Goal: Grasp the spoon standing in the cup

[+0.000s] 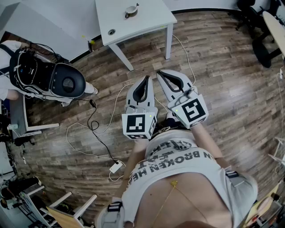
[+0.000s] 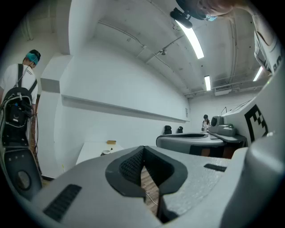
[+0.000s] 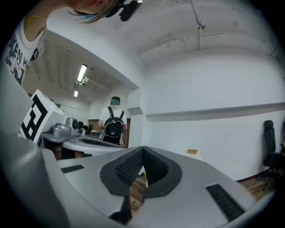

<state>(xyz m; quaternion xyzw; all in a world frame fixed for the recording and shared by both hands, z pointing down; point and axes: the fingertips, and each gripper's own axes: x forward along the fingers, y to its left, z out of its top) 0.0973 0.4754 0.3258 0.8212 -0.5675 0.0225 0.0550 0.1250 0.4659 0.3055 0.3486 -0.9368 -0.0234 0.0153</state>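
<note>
Grey plastic left gripper (image 1: 146,79) and right gripper (image 1: 160,72): all 2 were clenched on nothing and held level at the waist, judged a start pose before any reach. Small round cup (image 1: 130,10) with its thin spoon (image 1: 135,6) stood well apart on the white rectangular table (image 1: 147,20), untouched.

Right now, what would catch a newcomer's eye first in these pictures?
The left gripper and right gripper, both shut and empty, held side by side above the wooden floor mid-picture. Beyond them a white table carries a small cup; at the left stands a person wearing a backpack.
</note>
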